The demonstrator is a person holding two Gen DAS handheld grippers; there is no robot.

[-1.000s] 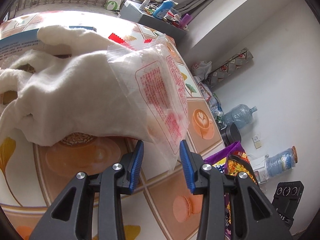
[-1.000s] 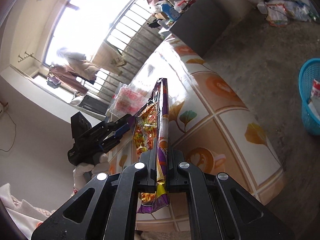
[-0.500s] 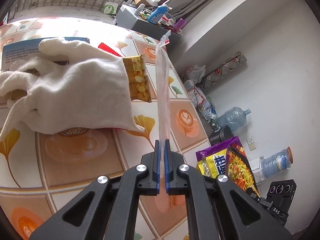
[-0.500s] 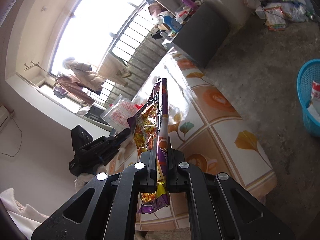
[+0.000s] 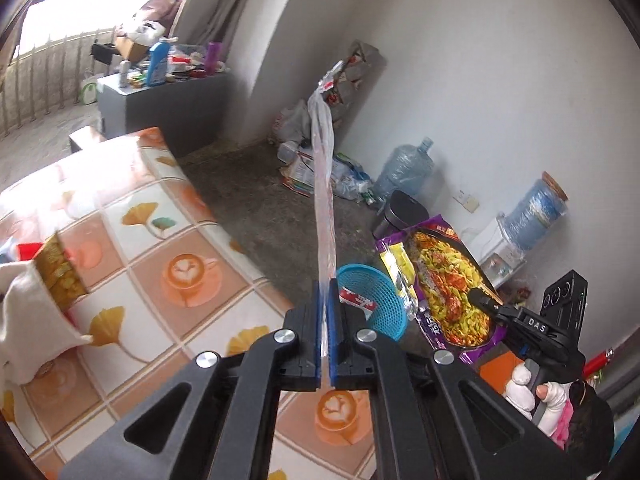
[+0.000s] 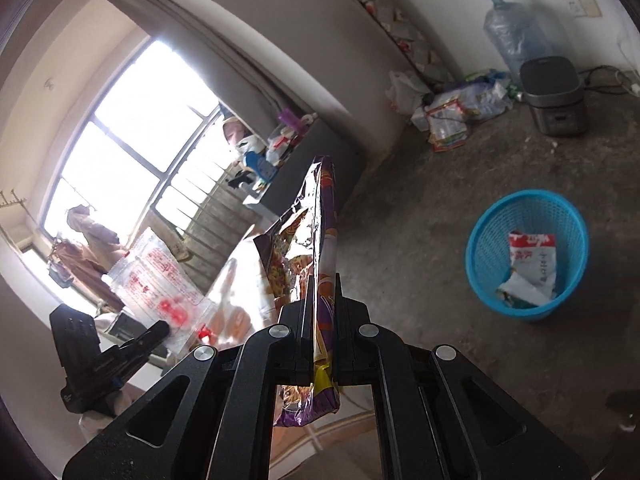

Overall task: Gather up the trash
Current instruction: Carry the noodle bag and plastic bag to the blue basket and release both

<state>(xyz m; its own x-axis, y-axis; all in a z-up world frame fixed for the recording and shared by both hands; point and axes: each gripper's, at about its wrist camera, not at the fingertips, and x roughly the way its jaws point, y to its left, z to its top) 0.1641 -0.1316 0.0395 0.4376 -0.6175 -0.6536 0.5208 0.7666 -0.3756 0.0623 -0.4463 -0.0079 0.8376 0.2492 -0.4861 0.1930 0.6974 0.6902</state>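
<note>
The left tool (image 5: 325,332) is clamping a clear plastic wrapper (image 5: 323,184); the right tool (image 6: 320,344) is pinching a purple snack bag (image 6: 316,240). The blue basket (image 6: 484,268), at two o'clock, is already holding wrappers; both pieces, seemingly, are awaiting dropping.

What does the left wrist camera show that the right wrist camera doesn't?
Only the left wrist view shows the white cloth on the tablecloth and the yellow packet. Only the right wrist view shows the window and the wrappers inside the bin. Both show the blue bin, the clear bag and the purple snack bag.
</note>
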